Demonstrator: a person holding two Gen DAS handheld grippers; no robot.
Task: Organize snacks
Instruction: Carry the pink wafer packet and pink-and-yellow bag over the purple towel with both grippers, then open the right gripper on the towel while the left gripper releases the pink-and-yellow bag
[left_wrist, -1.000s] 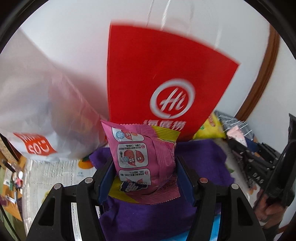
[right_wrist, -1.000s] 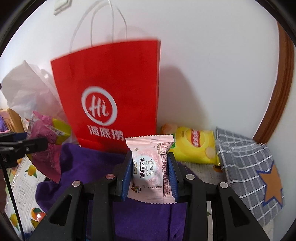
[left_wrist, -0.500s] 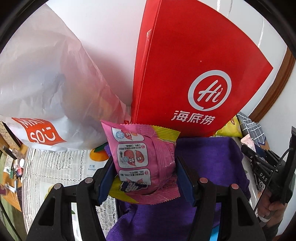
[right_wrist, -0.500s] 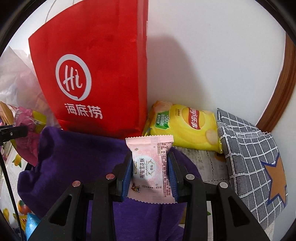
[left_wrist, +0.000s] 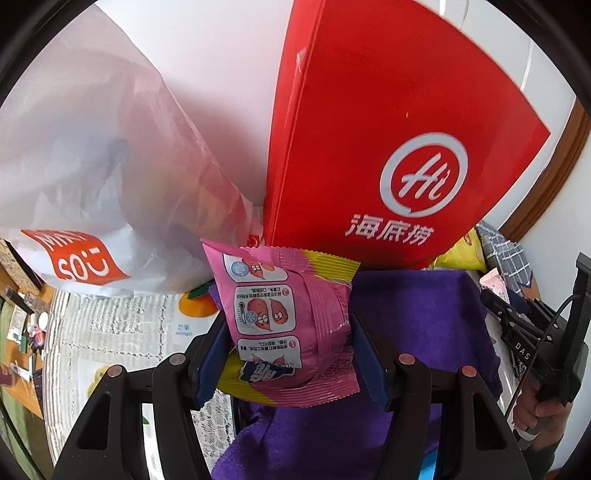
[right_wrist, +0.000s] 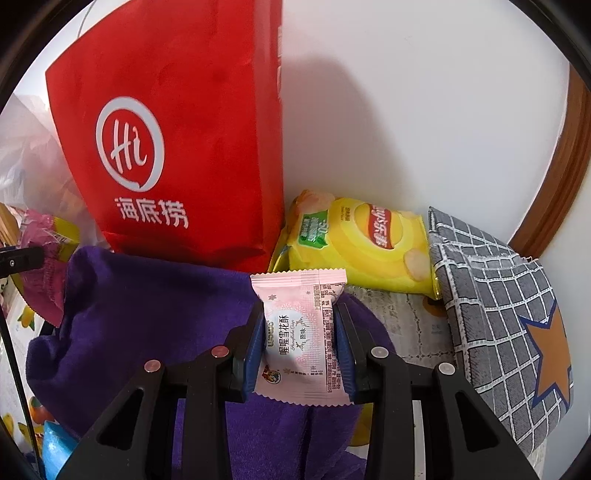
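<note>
Landmark: the red paper bag with the white "Hi" logo, standing upright against the white wall; every place below is given from it.
Your left gripper: clenched on the pink sweet-potato snack packet; the blue pads press its two sides.
Pink packet, place: just in front of the red bag's left front corner, upright between your fingers, its crimped top edge close under the bag's lower edge in the left wrist view; whether it touches the bag you cannot tell.
Your right gripper: clenched on the pale pink snowflake-crisp packet, pads tight on both long edges.
Pale pink packet, place: in front of the red bag's right front corner, upright, sticking out well past your fingertips.
Purple cloth: spread at the foot of the red bag, beneath both packets.
Yellow Lay's chip bag: just right of the red bag, lying against the wall, behind your pale pink packet.
Grey checked cloth bag with orange star: right of the chip bag, farther from the red bag.
White plastic Miniso bag: just left of the red bag, leaning toward it.
Your right hand: at the right edge of the left wrist view, gripping the handle.
</note>
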